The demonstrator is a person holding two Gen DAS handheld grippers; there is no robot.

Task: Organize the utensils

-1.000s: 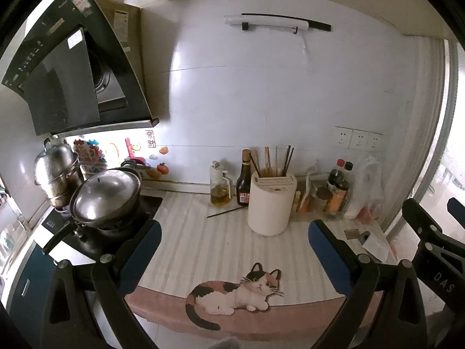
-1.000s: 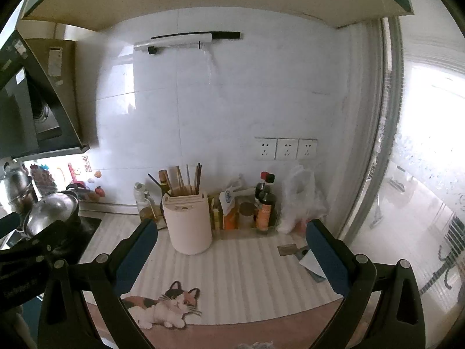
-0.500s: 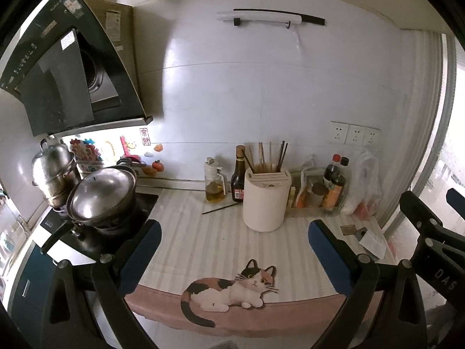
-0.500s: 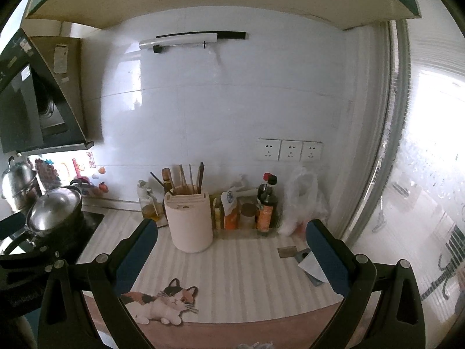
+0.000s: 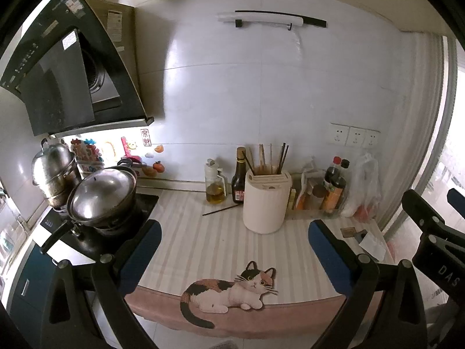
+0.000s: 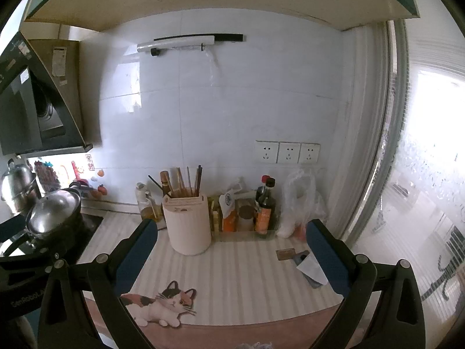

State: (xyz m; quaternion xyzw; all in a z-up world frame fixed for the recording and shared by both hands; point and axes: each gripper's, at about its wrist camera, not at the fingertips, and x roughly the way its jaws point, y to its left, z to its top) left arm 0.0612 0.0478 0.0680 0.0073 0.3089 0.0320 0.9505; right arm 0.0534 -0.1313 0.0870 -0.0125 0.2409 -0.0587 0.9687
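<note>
Two grippers are hovering over the near edge of the counter, each with its blue-padded fingers spread wide and gripping nothing: the left gripper (image 5: pixel 234 247) is facing the middle of the worktop, and the right gripper (image 6: pixel 231 245) is hanging beside it toward the window end. Standing near the back edge of the striped counter mat (image 5: pixel 221 238) is the utensil holder (image 5: pixel 266 202), a smooth cream cylinder with a slotted top, and thin wooden and dark chopsticks (image 5: pixel 271 158) are sticking up out of it. One loose dark chopstick (image 5: pixel 223 210) is lying flat on the mat just left of the holder, in front of a dark glass sauce bottle (image 5: pixel 239 176) and a clear oil dispenser (image 5: pixel 215 186). A printed calico cat (image 5: pixel 232 290) is lounging along the mat's front edge. At the left end a domed steel lid is covering a black wok (image 5: pixel 101 197), with a shiny steel steamer pot (image 5: pixel 53 171) behind it. Toward the right end, condiment bottles (image 5: pixel 334 189) and a crinkled plastic bag (image 5: pixel 364 186) are crowding the back edge.
</note>
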